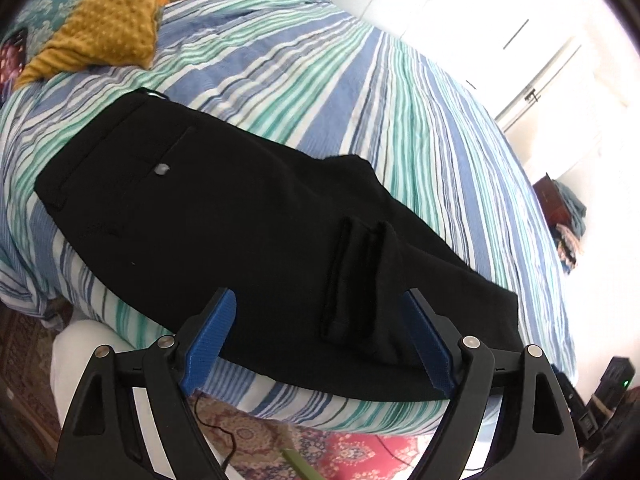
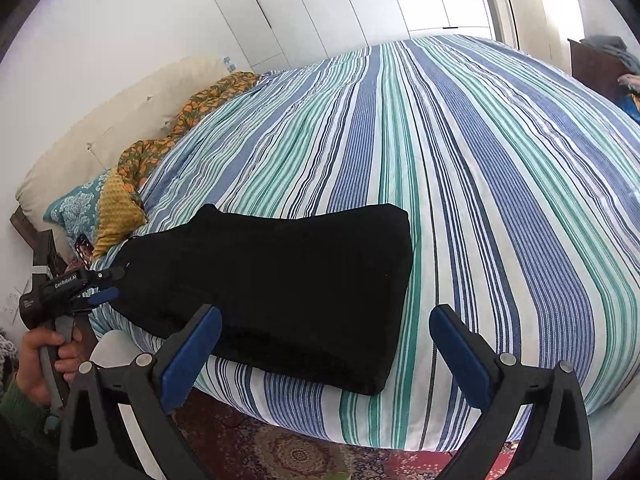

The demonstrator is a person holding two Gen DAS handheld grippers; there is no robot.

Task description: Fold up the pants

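Black pants (image 1: 224, 216) lie folded on the striped bed, waistband to the far left, a back pocket button showing; the leg ends lie folded over on top near the bed's front edge. They also show in the right wrist view (image 2: 288, 280). My left gripper (image 1: 320, 340) is open, hovering just above the pants' near edge, holding nothing. It also shows from the side at the left in the right wrist view (image 2: 106, 284), beside the pants' waist end. My right gripper (image 2: 326, 354) is open and empty, above the pants' near right corner.
The striped blue, green and white bedcover (image 2: 460, 168) spreads far right and back. Yellow and patterned pillows (image 1: 100, 28) lie at the head of the bed. White wardrobe doors (image 2: 320, 4) stand behind. A patterned rug (image 1: 340, 452) and a black cable lie below the bed edge.
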